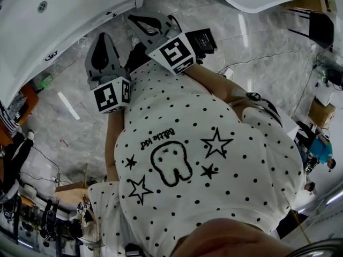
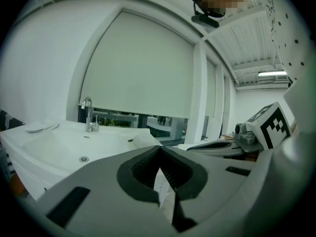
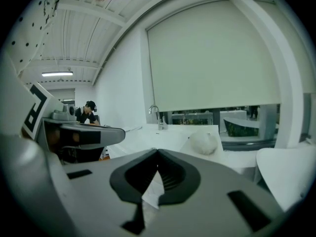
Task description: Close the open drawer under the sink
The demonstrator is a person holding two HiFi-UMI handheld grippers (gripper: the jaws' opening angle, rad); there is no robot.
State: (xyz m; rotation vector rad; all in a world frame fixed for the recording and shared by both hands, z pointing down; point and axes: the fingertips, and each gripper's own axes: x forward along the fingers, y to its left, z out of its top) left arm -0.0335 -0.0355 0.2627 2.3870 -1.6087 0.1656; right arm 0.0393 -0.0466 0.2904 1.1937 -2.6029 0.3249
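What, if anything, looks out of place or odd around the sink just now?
Nothing looks spilled or damaged. The only thing that stands out is a white crumpled lump lying on the flat edge of the sink; I cannot tell what it is. No drawer shows in any view.

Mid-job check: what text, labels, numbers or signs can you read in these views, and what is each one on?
"kid": printed on the shirt, upside down in the head view; the word before it is too blurred to read.
Small dark mark on the sink rim: too small to read.
Marker cubes: square patterns only, no words.
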